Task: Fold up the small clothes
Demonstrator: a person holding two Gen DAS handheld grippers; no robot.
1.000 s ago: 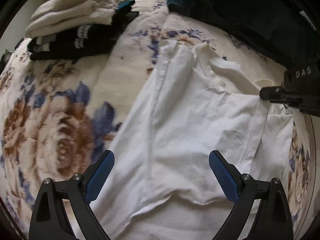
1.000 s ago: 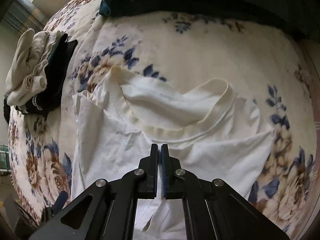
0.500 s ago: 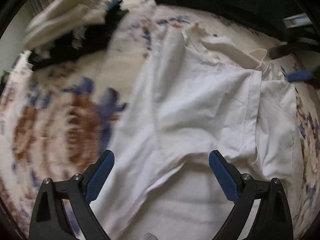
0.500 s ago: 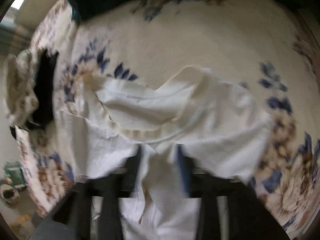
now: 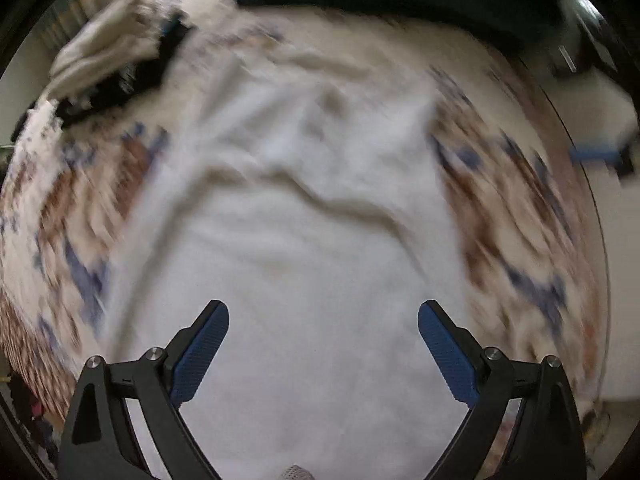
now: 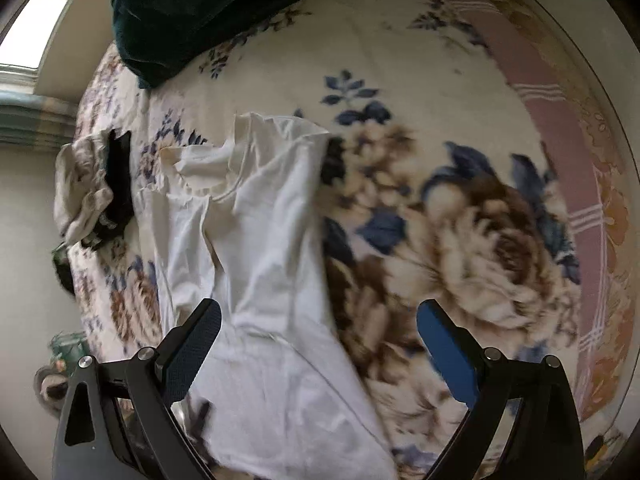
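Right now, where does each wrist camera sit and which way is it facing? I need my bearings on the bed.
Left wrist: on the left gripper, aimed steeply down at the white T-shirt on the floral blanket; heavily blurred; its open fingers show, and the right gripper at the right edge.
Right wrist: on the right gripper, looking down past the shirt's right edge; its open fingers show, nothing between them.
Shared: shirt, blanket, stack of folded clothes, dark green bedding.

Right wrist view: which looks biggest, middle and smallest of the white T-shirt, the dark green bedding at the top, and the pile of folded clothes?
1. white T-shirt, though it lies nearest the camera
2. dark green bedding
3. pile of folded clothes, farthest off, so perhaps understated
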